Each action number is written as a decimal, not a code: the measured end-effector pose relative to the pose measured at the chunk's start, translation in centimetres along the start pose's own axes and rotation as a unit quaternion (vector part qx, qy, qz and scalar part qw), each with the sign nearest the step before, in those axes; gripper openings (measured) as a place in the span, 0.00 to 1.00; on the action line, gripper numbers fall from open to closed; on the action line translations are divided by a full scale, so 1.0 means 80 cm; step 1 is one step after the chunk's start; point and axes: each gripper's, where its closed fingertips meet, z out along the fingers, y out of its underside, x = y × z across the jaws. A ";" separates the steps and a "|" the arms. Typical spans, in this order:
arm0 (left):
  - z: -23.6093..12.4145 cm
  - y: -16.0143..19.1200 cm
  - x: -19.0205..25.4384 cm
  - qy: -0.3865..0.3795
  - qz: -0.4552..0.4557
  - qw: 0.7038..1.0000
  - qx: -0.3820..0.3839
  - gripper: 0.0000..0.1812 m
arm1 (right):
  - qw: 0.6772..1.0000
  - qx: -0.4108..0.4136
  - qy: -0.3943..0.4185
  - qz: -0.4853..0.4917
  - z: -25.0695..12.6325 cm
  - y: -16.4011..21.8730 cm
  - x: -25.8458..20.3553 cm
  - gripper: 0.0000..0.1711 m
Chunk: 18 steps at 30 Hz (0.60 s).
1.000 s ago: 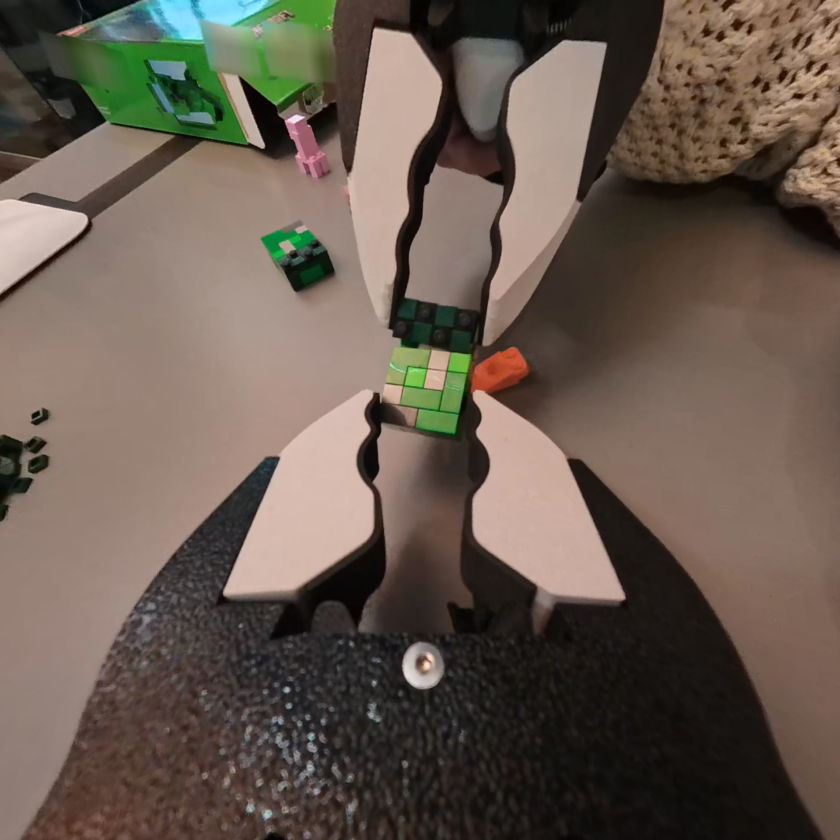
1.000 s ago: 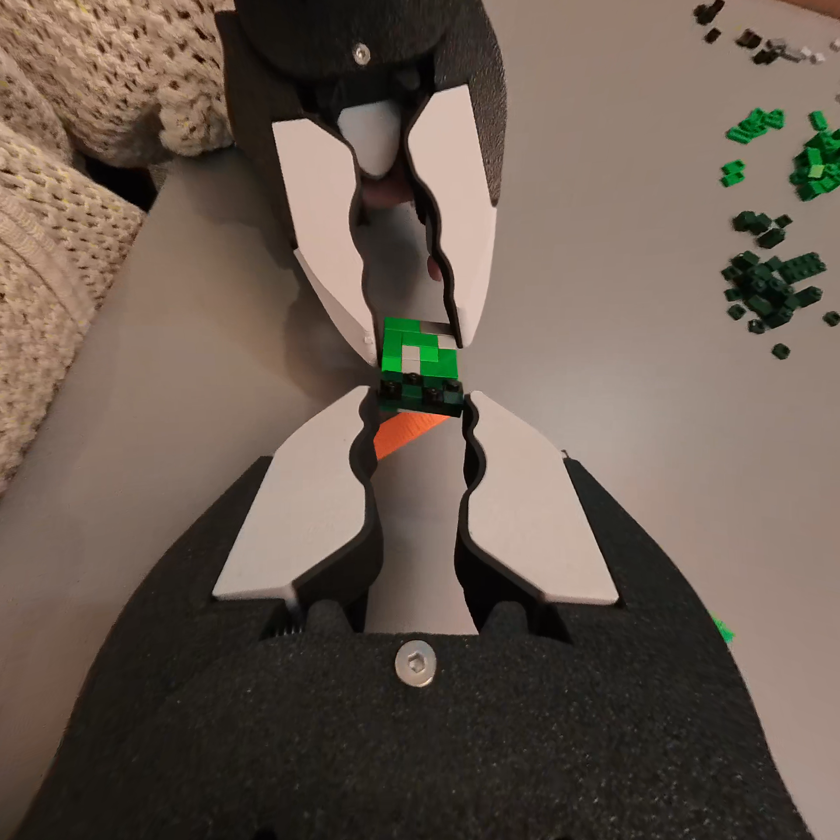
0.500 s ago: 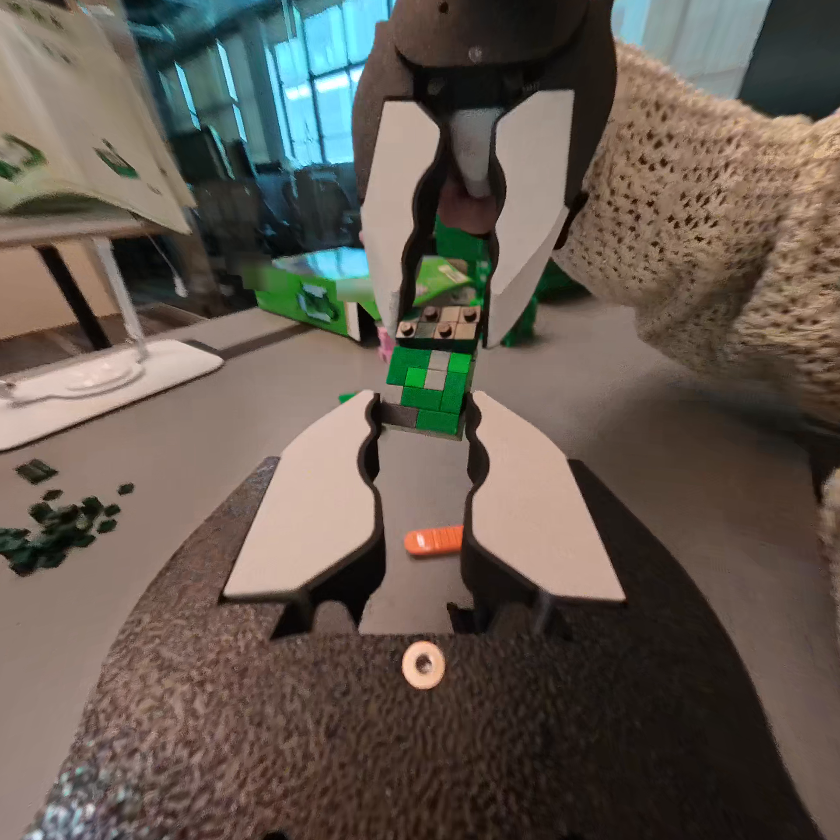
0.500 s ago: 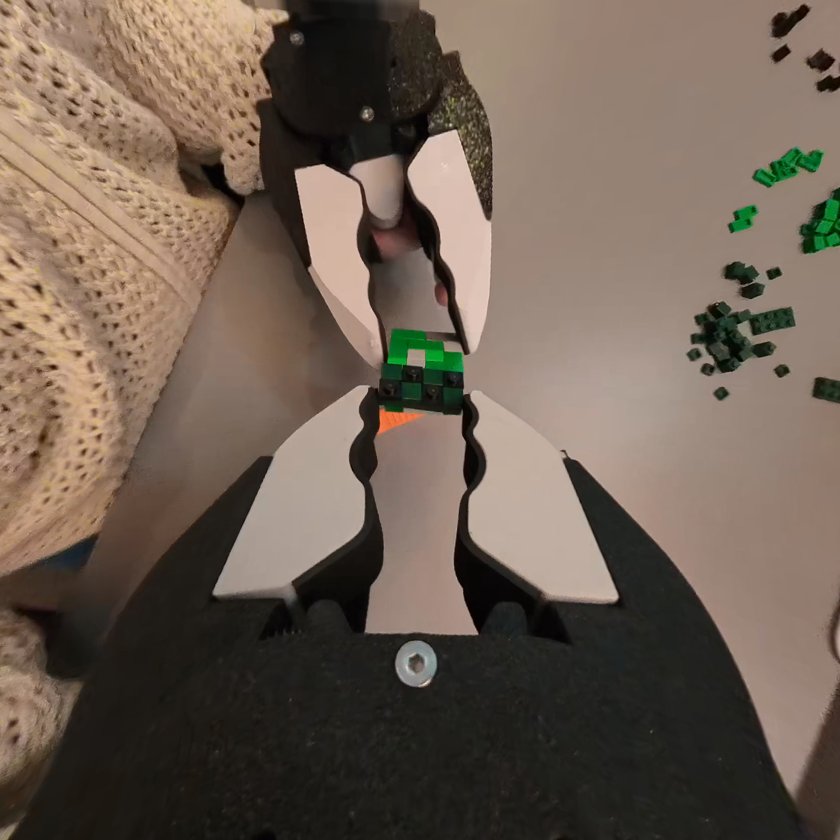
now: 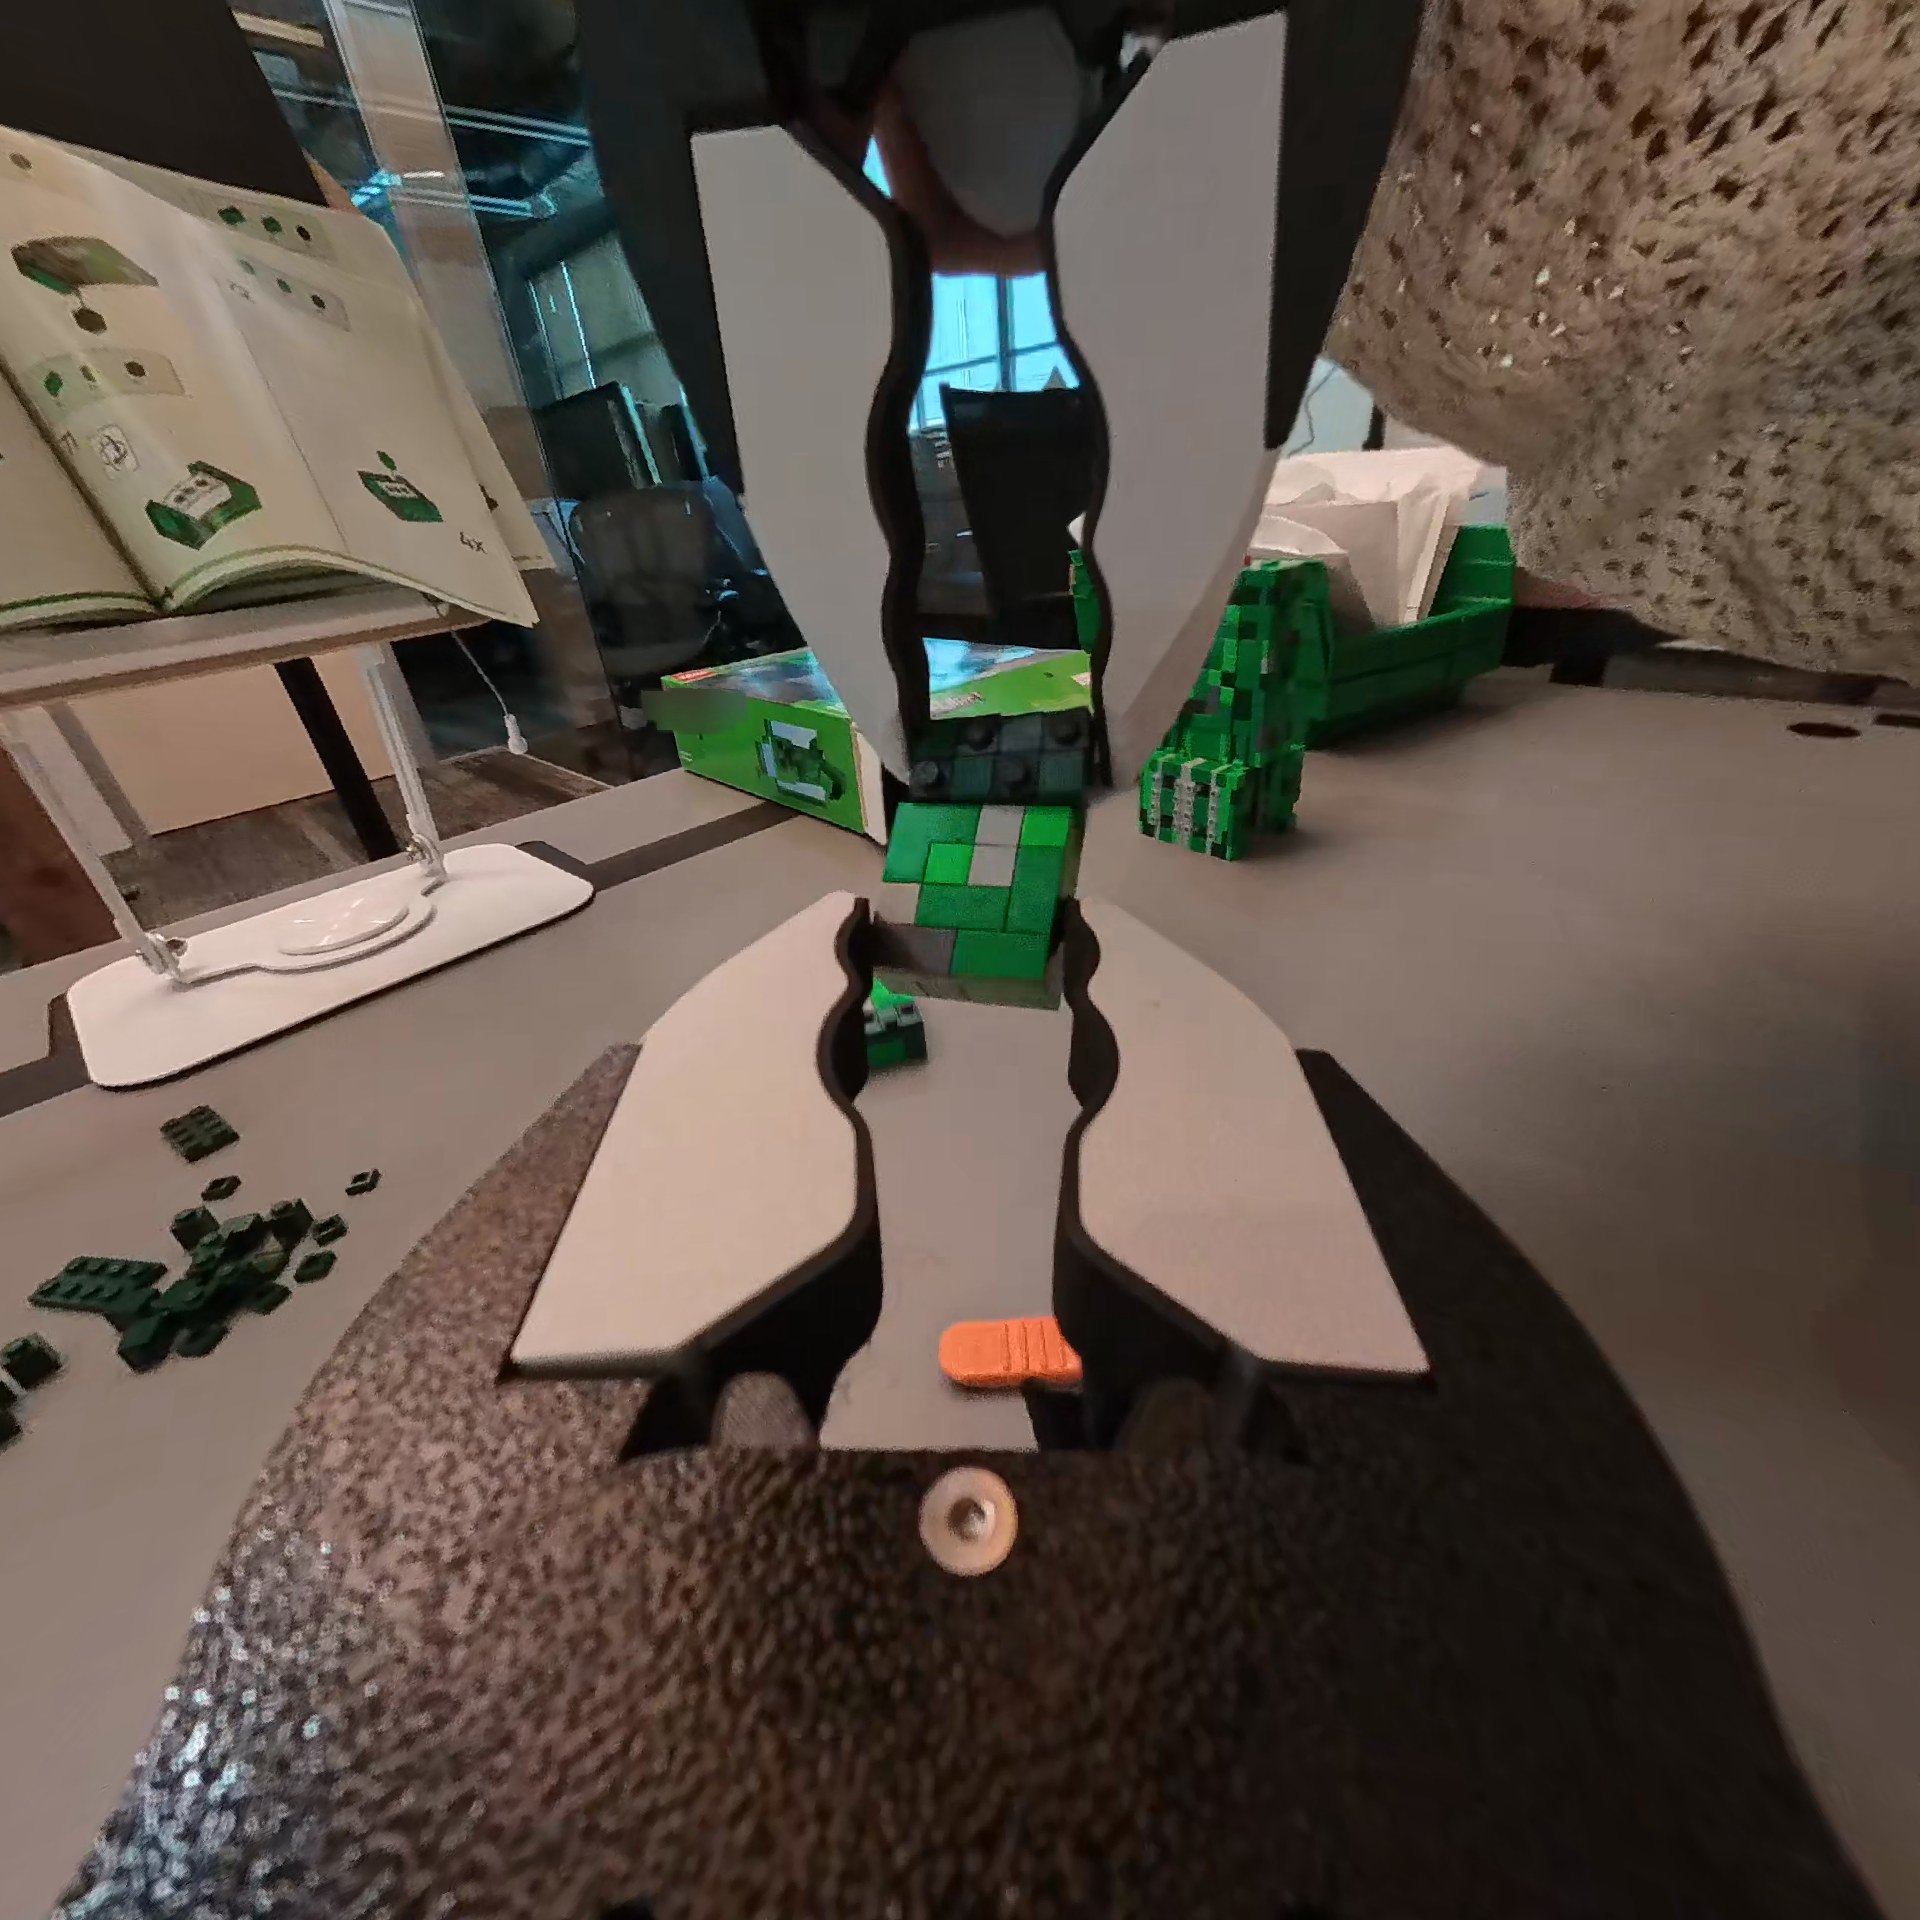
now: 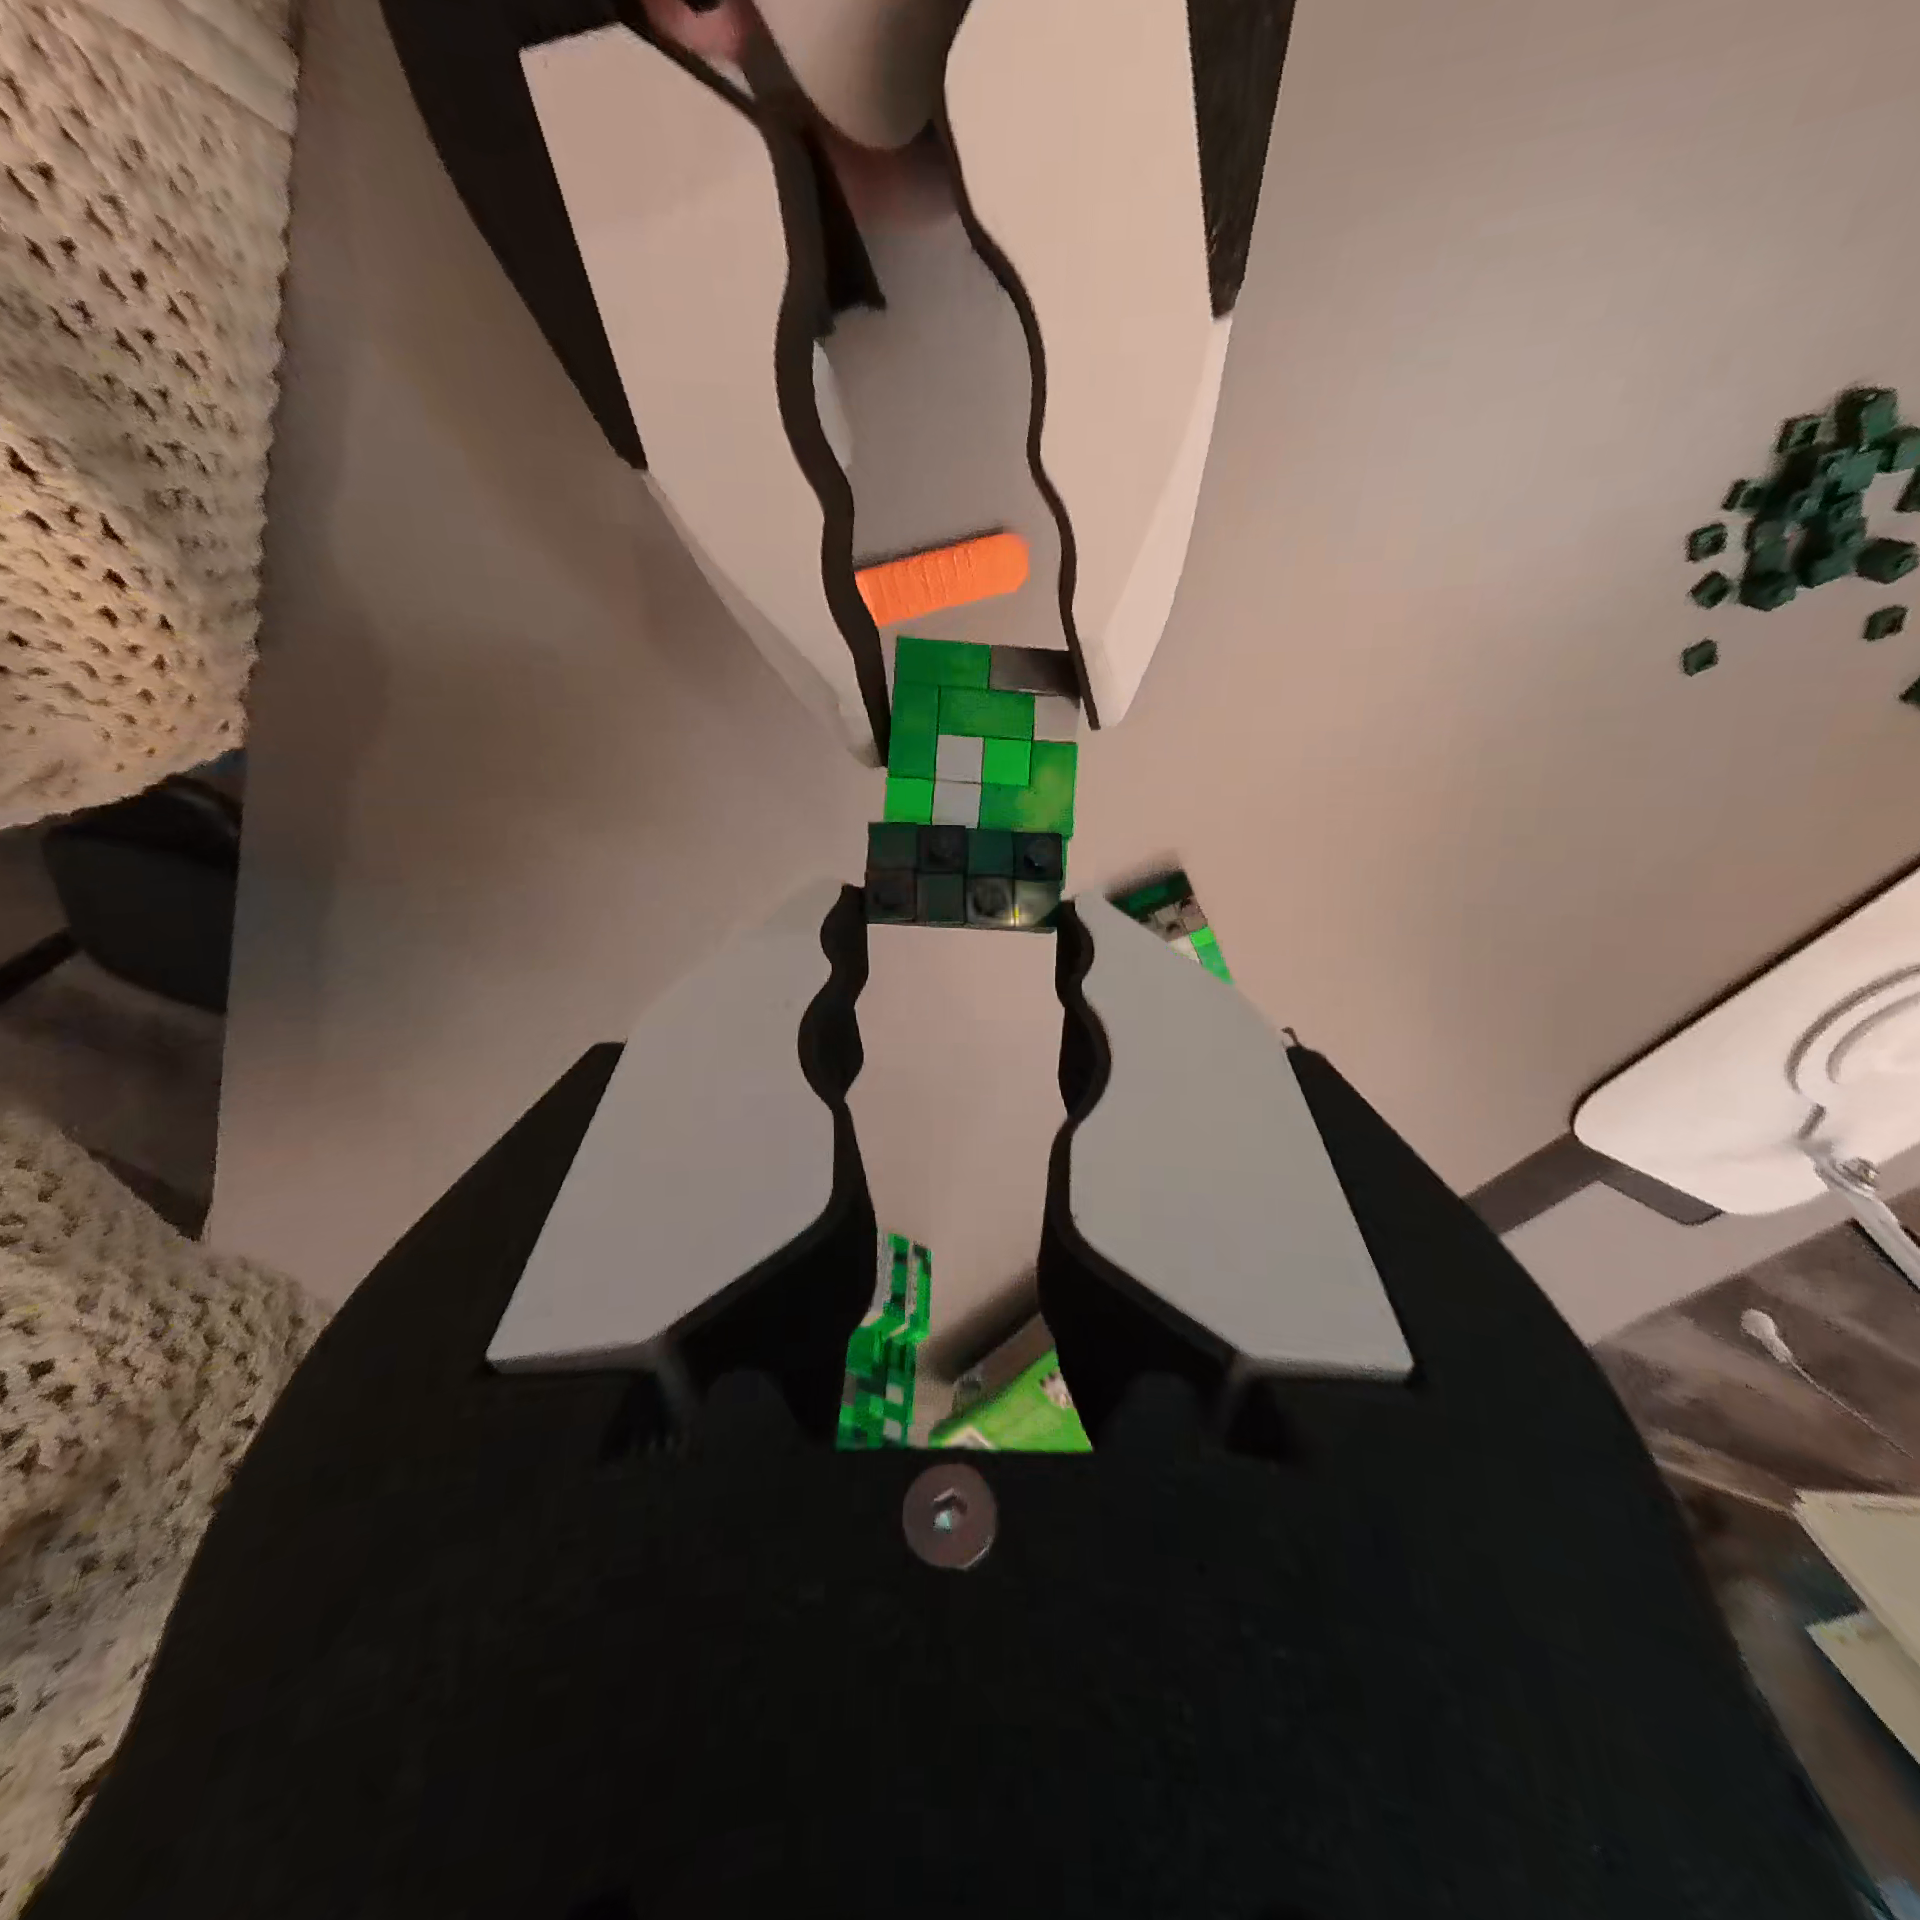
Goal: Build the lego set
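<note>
The left gripper, with pale grey wavy-edged fingers on a black speckled body, is clenching the lower end of a small lego block faced with bright green, dark green and grey square tiles, holding it up in the air above the grey table. The right gripper, of the same build, is reaching in from the opposite side and pinching the dark green studded plate layer at the other end of that same block, so the two tools are meeting tip to tip with the block spanning between them. Below the left gripper, an orange ridged brick separator is lying flat on the table, and a small green and dark green lego piece is sitting on the table just beside the left finger tip. Further back, a tall green pixel-patterned lego figure is standing near a green cardboard box. An open instruction booklet is resting on a white stand at the left, and loose dark green lego pieces are lying scattered on the table near it. A cream knitted sleeve is filling the upper right.
</note>
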 end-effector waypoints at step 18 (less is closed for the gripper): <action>-0.007 -0.018 0.000 -0.025 0.038 0.997 0.063 0.19 | 0.995 -0.088 0.027 -0.041 -0.019 0.003 0.006 0.20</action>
